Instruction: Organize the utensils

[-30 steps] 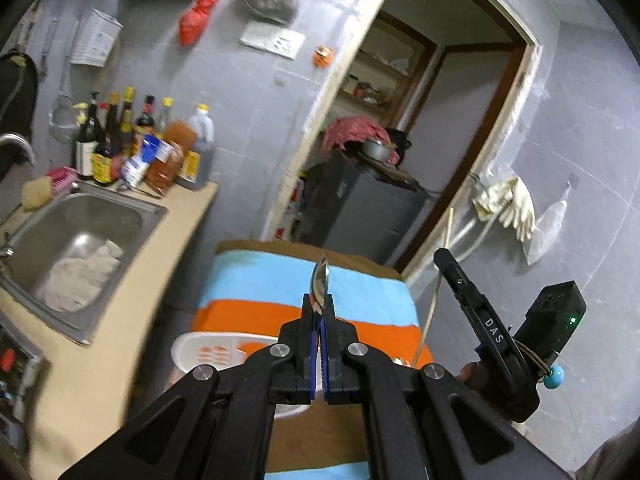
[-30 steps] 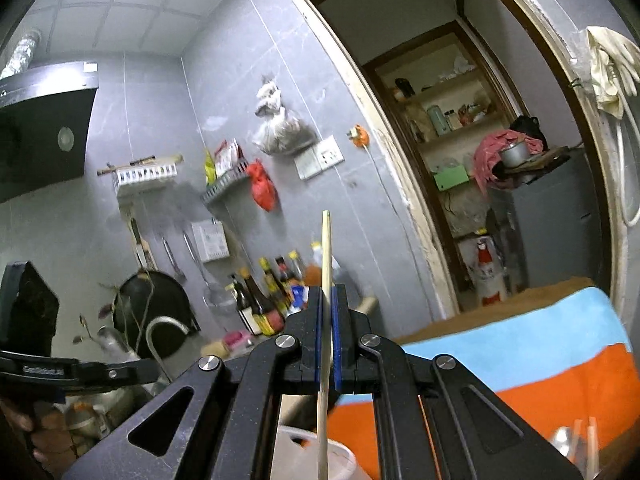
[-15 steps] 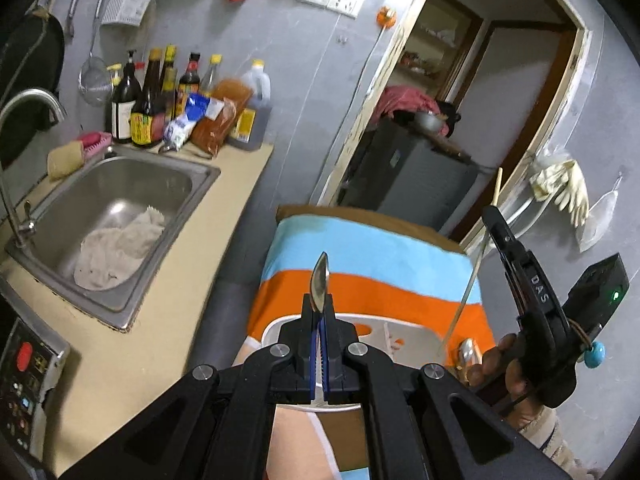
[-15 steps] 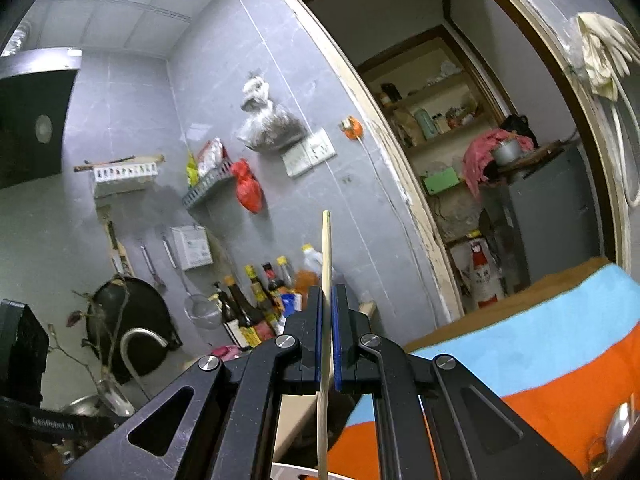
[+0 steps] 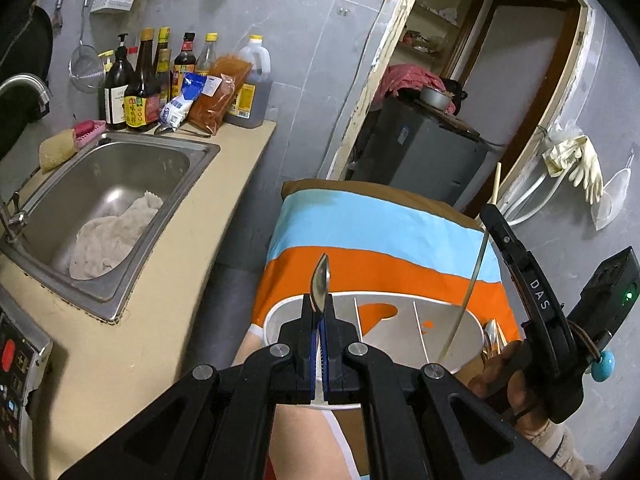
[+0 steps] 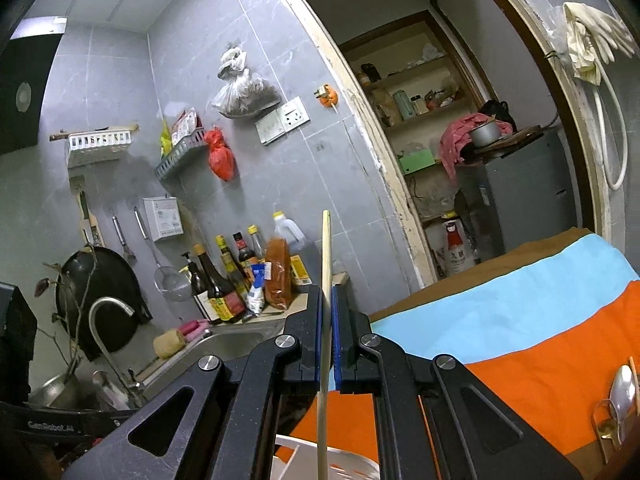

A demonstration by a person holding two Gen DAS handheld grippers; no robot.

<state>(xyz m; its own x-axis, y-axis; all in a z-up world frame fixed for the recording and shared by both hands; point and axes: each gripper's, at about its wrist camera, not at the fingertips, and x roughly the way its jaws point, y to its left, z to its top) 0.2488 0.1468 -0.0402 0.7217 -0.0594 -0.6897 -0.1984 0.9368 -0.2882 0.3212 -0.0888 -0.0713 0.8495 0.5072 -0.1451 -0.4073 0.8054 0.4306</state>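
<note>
here the left gripper [image 5: 319, 312] clamps a shiny metal spoon [image 5: 320, 280], probably, while the right gripper [image 6: 328, 312] pinches a pale wooden chopstick [image 6: 326, 264].

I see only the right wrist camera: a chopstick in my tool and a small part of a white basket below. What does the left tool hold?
Observer: The left tool is shut on a metal spoon, whose bowl sticks out forward, seen edge-on.
Operator: How is the white basket divided inside?
Observer: In the white basket two thin dividers stand, which make three compartments.
Operator: Where is the lower end of my chopstick?
Observer: The chopstick slants down, and its lower end appears over the right compartment. I cannot tell whether it touches the bottom.
</note>
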